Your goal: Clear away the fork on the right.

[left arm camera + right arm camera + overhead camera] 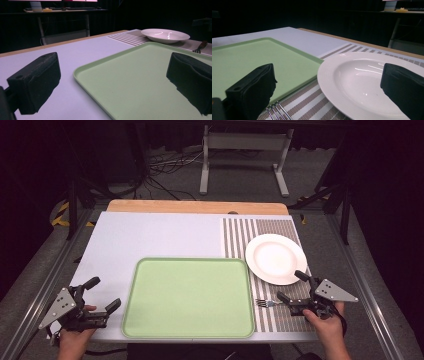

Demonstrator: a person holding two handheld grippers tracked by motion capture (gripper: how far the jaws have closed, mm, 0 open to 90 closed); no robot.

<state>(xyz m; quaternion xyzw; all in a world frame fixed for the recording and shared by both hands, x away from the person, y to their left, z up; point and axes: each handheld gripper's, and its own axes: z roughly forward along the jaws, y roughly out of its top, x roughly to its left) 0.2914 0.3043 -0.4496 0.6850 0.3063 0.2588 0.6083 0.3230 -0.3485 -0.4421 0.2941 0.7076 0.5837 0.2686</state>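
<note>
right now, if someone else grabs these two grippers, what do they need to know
Left gripper: open, holding nothing, at the near left corner of the green tray.
Right gripper: open, holding nothing, on the striped placemat between the white plate and the fork; one jaw is at the plate's near rim, the other by the fork's handle.
The plate and fork both lie on the placemat, right of the tray. The tray has nothing on it.
Done: nothing moved onto the tray.
Left: probably grasp the fork or plate and carry it over to the tray.
</note>
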